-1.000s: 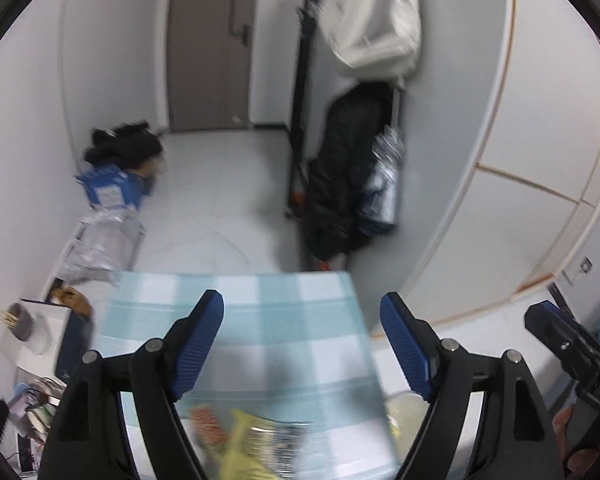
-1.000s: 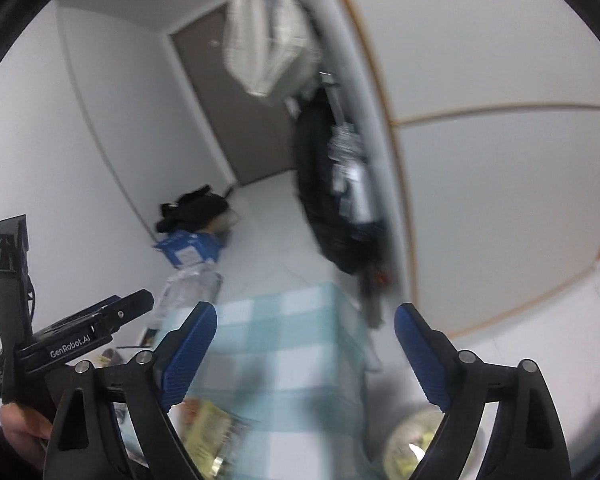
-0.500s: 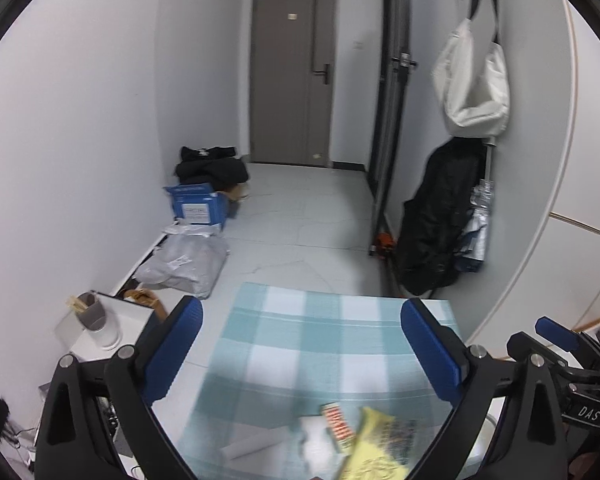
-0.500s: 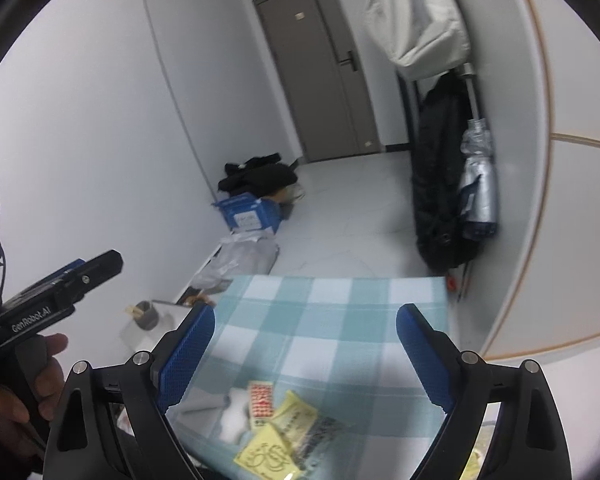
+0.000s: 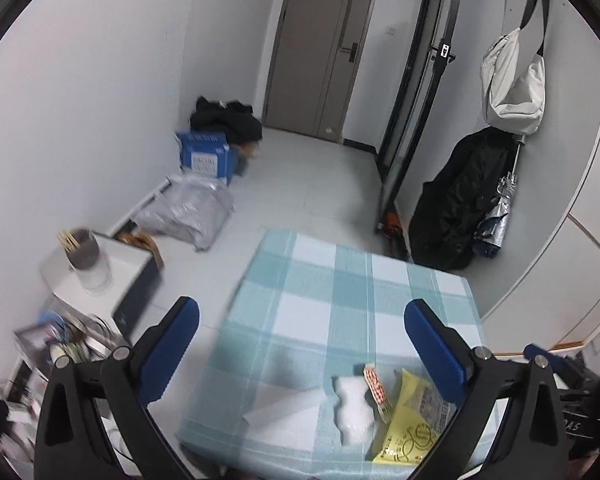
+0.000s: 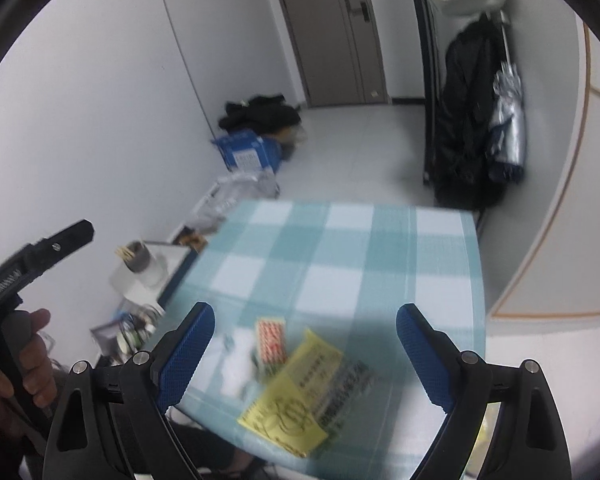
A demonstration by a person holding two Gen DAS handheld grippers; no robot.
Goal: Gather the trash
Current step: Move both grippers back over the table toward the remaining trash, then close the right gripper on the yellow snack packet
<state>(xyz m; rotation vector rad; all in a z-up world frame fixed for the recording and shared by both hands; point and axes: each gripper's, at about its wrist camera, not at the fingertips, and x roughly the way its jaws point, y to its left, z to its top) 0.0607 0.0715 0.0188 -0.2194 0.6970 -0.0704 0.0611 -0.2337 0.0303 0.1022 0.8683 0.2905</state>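
Trash lies near the front edge of a table with a teal checked cloth [image 5: 340,300]: a yellow wrapper [image 5: 410,420], a small red-and-white packet [image 5: 376,390], crumpled white paper [image 5: 354,408] and a flat white sheet [image 5: 288,420]. The right wrist view shows the yellow wrapper [image 6: 300,396], the red-and-white packet [image 6: 271,338] and the white paper [image 6: 236,364] on the cloth [image 6: 340,264]. My left gripper [image 5: 302,334] is open and empty above the table's front left. My right gripper [image 6: 305,342] is open and empty above the trash.
Left of the table stands a low white shelf [image 5: 116,264] with a cup of sticks [image 5: 82,248]. On the floor are a grey plastic bag [image 5: 188,212], a blue box [image 5: 206,156] and dark clothes [image 5: 226,120]. A black coat [image 5: 460,208] hangs at the right wall.
Both cameras have tilted down and swung left. The table and the trash now sit fuller in view. Both grippers stay open.
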